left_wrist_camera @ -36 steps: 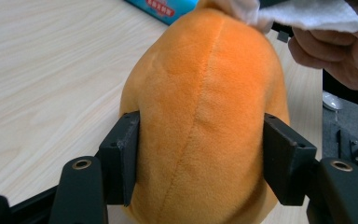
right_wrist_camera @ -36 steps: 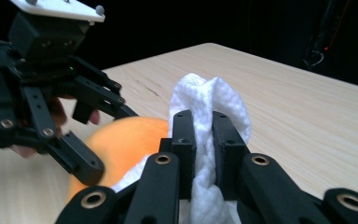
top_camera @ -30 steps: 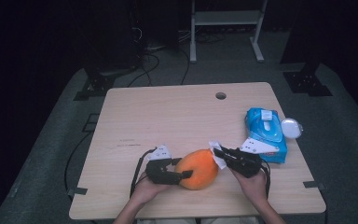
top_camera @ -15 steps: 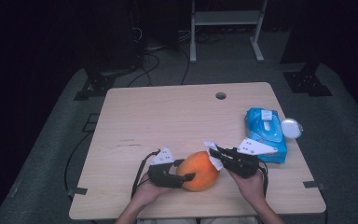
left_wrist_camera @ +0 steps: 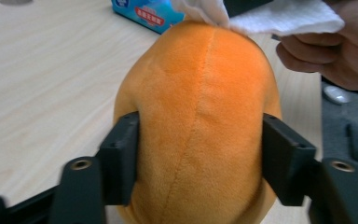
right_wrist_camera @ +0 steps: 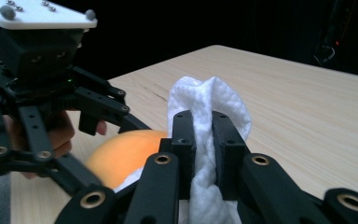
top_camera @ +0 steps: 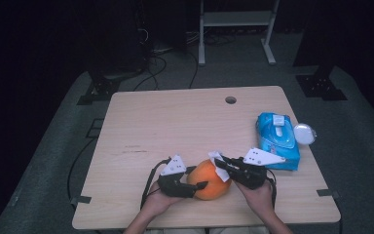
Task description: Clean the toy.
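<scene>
on the light wooden table (top_camera: pixel 175 126), close to the edge where the person sits, there is a soft round orange plush toy (top_camera: pixel 208 179). it looks like a fuzzy orange fruit with a seam running down its middle.

the left gripper (top_camera: pixel 195 185) has the toy between its two black jaws. in the left gripper view the jaws press into the toy's two sides, one on each side of the seam, and the fuzzy cloth bulges a little around them. these jaws have just been closing a bit more on the toy. the left hand (top_camera: pixel 157 202) holds this gripper from behind.

the right gripper (top_camera: pixel 220 165) comes in from the other side. its jaws are squeezed tight on a folded white paper wipe (right_wrist_camera: pixel 209 121). the wipe sticks up between the jaws and curls over their tips. in the left gripper view the wipe (left_wrist_camera: pixel 261 16) lies on the top end of the toy (left_wrist_camera: pixel 200 126), touching it. the right hand (top_camera: pixel 257 192) holds this gripper.

off to the person's right side of the table lies a blue soft pack of wet wipes (top_camera: pixel 277 139) with a white lid. just beside it, at the table edge, is a small round white thing (top_camera: pixel 305 133).
</scene>
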A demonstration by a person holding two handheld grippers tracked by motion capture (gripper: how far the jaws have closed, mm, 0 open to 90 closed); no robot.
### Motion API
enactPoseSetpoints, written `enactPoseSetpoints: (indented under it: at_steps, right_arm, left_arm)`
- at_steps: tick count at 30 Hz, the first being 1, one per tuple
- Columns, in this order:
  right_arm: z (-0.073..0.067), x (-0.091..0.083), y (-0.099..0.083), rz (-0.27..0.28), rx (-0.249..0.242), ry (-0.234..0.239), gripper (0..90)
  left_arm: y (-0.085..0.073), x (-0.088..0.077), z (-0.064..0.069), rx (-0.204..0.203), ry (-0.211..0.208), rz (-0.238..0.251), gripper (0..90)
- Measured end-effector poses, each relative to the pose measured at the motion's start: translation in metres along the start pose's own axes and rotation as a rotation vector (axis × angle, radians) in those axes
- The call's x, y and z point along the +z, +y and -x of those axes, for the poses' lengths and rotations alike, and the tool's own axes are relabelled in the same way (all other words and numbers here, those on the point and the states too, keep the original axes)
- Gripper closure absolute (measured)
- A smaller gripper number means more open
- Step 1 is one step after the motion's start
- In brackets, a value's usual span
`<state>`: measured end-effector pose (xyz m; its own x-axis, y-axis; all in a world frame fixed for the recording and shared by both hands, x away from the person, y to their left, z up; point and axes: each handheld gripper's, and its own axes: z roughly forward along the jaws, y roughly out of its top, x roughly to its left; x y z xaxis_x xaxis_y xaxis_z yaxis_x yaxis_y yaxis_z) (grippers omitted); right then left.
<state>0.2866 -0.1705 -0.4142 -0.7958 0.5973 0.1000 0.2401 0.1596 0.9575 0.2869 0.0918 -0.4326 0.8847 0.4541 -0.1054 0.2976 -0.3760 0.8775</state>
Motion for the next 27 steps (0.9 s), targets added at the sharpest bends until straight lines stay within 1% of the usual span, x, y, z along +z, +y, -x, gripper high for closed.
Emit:
enactPoseSetpoints:
  at_steps: [1,2,4,6,7,10,12,13,14,15,16,17,18,19,20,21,22,23,24,25,26,27]
  right_arm:
    - [0.0,0.0,0.0,-0.004,-0.015,-0.007,80.4]
    - [0.003,-0.001,0.0,-0.002,-0.015,-0.009,80.4]
    - [0.013,-0.004,-0.003,-0.002,0.028,-0.02,80.4]
    - [0.016,-0.006,-0.005,0.005,0.057,-0.018,80.4]
    - [0.014,-0.006,-0.004,0.01,0.057,-0.016,80.4]
    - [0.0,-0.003,0.002,0.011,0.015,0.01,80.3]
    - [-0.003,0.0,0.002,0.007,-0.002,0.016,80.3]
    - [-0.001,0.0,0.0,0.005,0.007,0.022,80.4]
    - [0.002,0.0,-0.002,0.0,0.019,0.022,80.4]
    - [0.004,0.0,-0.005,-0.006,0.023,0.018,80.5]
    - [0.007,0.0,-0.007,-0.016,0.022,0.011,80.5]
    - [0.01,0.0,-0.009,-0.02,0.03,0.005,80.5]
    - [0.013,0.0,-0.011,-0.02,0.042,0.001,80.5]
    - [0.015,-0.001,-0.012,-0.02,0.046,-0.007,80.5]
    - [0.017,-0.001,-0.011,-0.021,0.051,-0.014,80.5]
    - [0.017,-0.002,-0.011,-0.018,0.06,-0.013,80.5]
    - [0.017,-0.002,-0.01,-0.015,0.059,-0.01,80.5]
    - [0.014,-0.001,-0.009,-0.018,0.054,-0.004,80.5]
    - [0.011,-0.001,-0.007,-0.014,0.053,0.002,80.4]
    - [0.006,0.0,-0.005,-0.009,0.043,0.011,80.4]
    - [0.0,0.001,-0.003,-0.008,0.021,0.019,80.4]
    - [-0.004,0.001,-0.001,-0.004,0.005,0.026,80.4]
  left_arm:
    - [0.001,-0.002,0.001,-0.001,-0.007,0.015,41.9]
    - [0.003,-0.004,0.002,-0.003,-0.008,0.028,43.3]
    - [0.007,-0.007,0.004,0.001,-0.008,0.042,44.5]
    - [0.009,-0.007,0.006,0.006,0.003,0.041,44.4]
    - [0.009,-0.007,0.006,0.006,0.009,0.034,44.3]
    - [0.007,-0.007,0.005,0.0,0.007,0.031,43.8]
    - [0.006,-0.007,0.004,0.007,0.002,0.025,42.4]
    - [0.005,-0.007,0.004,0.008,-0.004,0.026,40.2]
    - [0.005,-0.006,0.004,-0.003,-0.025,0.023,36.6]
    - [0.005,-0.006,0.002,-0.02,-0.052,0.029,31.1]
    - [0.004,-0.006,-0.001,-0.042,-0.074,0.048,26.4]
    - [0.004,-0.007,-0.004,-0.067,-0.087,0.062,22.7]
    - [0.003,-0.007,-0.006,-0.083,-0.097,0.067,18.8]
    - [0.003,-0.007,-0.008,-0.089,-0.095,0.062,14.9]
    - [0.002,-0.005,-0.009,-0.094,-0.077,0.048,10.9]
    - [0.0,-0.002,-0.011,-0.097,-0.075,0.019,9.4]
    - [-0.003,0.002,-0.012,-0.112,-0.089,-0.005,8.9]
    - [-0.005,0.005,-0.013,-0.12,-0.096,-0.012,9.2]
    - [-0.006,0.005,-0.012,-0.116,-0.095,-0.014,13.4]
    - [-0.005,0.005,-0.011,-0.097,-0.088,-0.015,17.5]
    - [-0.004,0.003,-0.008,-0.069,-0.071,-0.015,23.5]
    - [-0.004,0.003,-0.008,-0.069,-0.071,-0.015,28.3]
